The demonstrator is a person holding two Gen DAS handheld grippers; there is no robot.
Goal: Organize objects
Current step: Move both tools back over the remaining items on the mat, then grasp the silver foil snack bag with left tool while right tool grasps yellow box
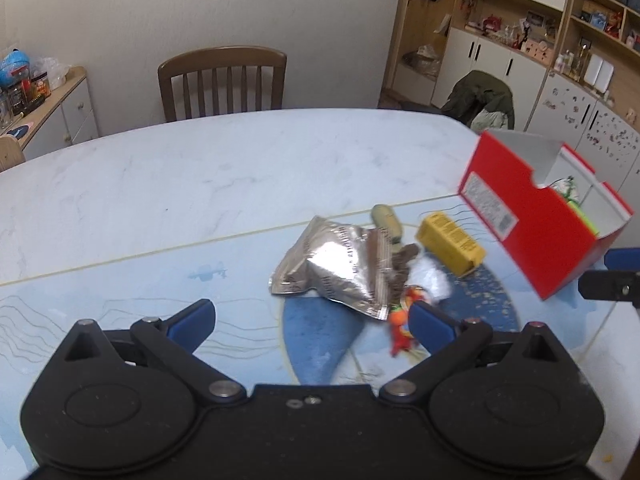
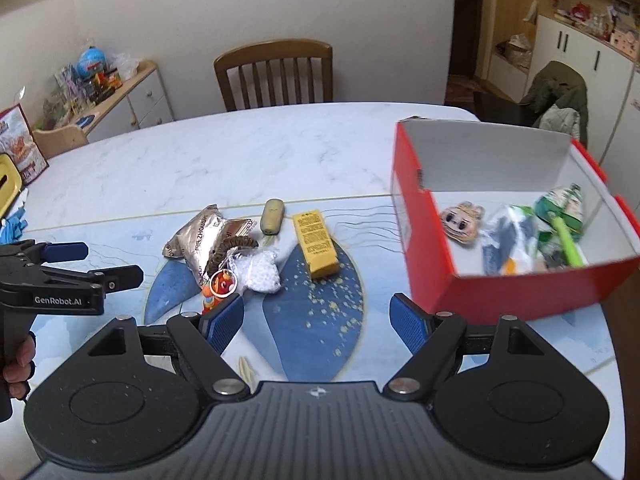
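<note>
A pile lies on the blue-patterned mat: a silver foil bag (image 1: 340, 264) (image 2: 196, 236), a yellow box (image 1: 450, 242) (image 2: 316, 242), an olive capsule (image 1: 386, 220) (image 2: 273, 216), a brown hair tie (image 2: 236, 245), a white crumpled wad (image 2: 260, 272) and a red-orange toy keychain (image 1: 402, 328) (image 2: 220, 284). My left gripper (image 1: 312, 320) (image 2: 112, 262) is open just in front of the pile, its right finger beside the keychain. My right gripper (image 2: 316, 320) (image 1: 594, 273) is open, holding nothing, near the mat's front. The red box (image 1: 532, 220) (image 2: 520, 288) at right holds a cartoon-face charm (image 2: 462, 220) and packets (image 2: 560, 208).
A wooden chair (image 2: 276, 72) stands behind the marble-look table (image 2: 240, 152). A jacket-draped chair (image 2: 558, 92) is at the back right. A snack bag (image 2: 20, 144) and blue gloves (image 2: 12, 224) sit at the table's left edge. A pale stick (image 2: 245, 368) lies near my right gripper.
</note>
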